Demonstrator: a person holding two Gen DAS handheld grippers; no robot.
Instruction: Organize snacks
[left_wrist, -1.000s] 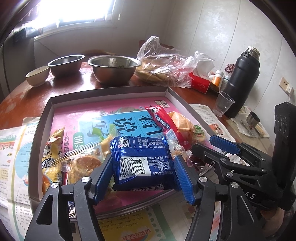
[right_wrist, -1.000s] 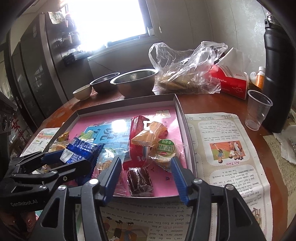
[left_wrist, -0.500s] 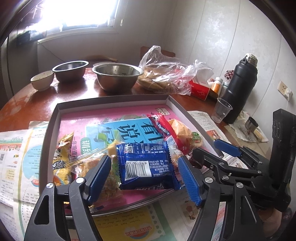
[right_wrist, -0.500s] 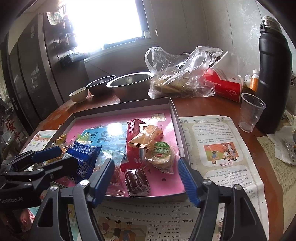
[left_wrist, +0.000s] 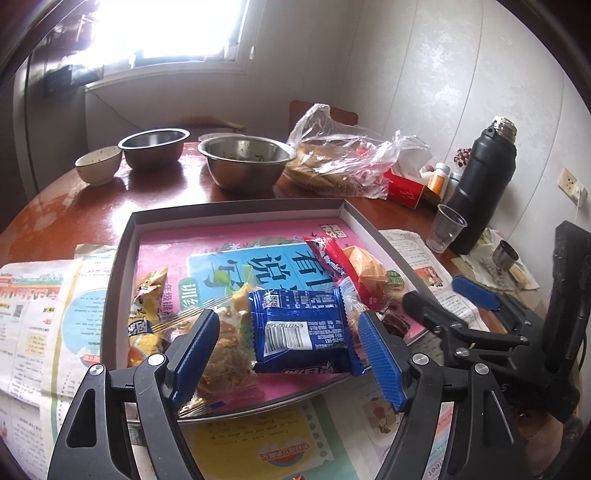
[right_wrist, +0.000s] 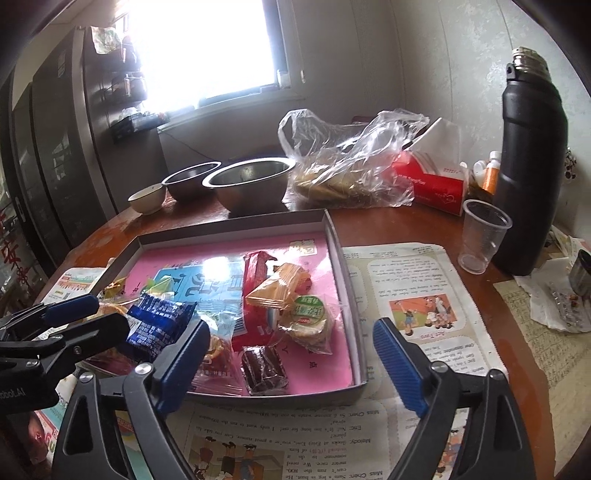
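A grey shallow box (left_wrist: 125, 251) with a pink lining holds several snacks. A blue wrapped snack (left_wrist: 301, 330) lies in its near part, on other packets. My left gripper (left_wrist: 291, 354) is open, its blue pads either side of that snack and clear of it. The snack also shows in the right wrist view (right_wrist: 159, 317). My right gripper (right_wrist: 295, 369) is open and empty above the box's near right corner (right_wrist: 360, 384). Near it lie a dark brown bar (right_wrist: 264, 373), a red packet (right_wrist: 255, 291), an orange packet (right_wrist: 277, 291) and a round green-labelled cake (right_wrist: 308, 321).
Newspaper (right_wrist: 417, 314) covers the table around the box. Behind stand two steel bowls (left_wrist: 245, 166), a small white bowl (left_wrist: 98, 168), a plastic bag of bread (left_wrist: 343, 166), a red tissue box (right_wrist: 432, 184), a clear cup (right_wrist: 482, 240) and a black flask (right_wrist: 530, 158).
My left gripper has opened, let go of the blue snack and drawn back a little. My right gripper has also drawn back and risen slightly, staying open.
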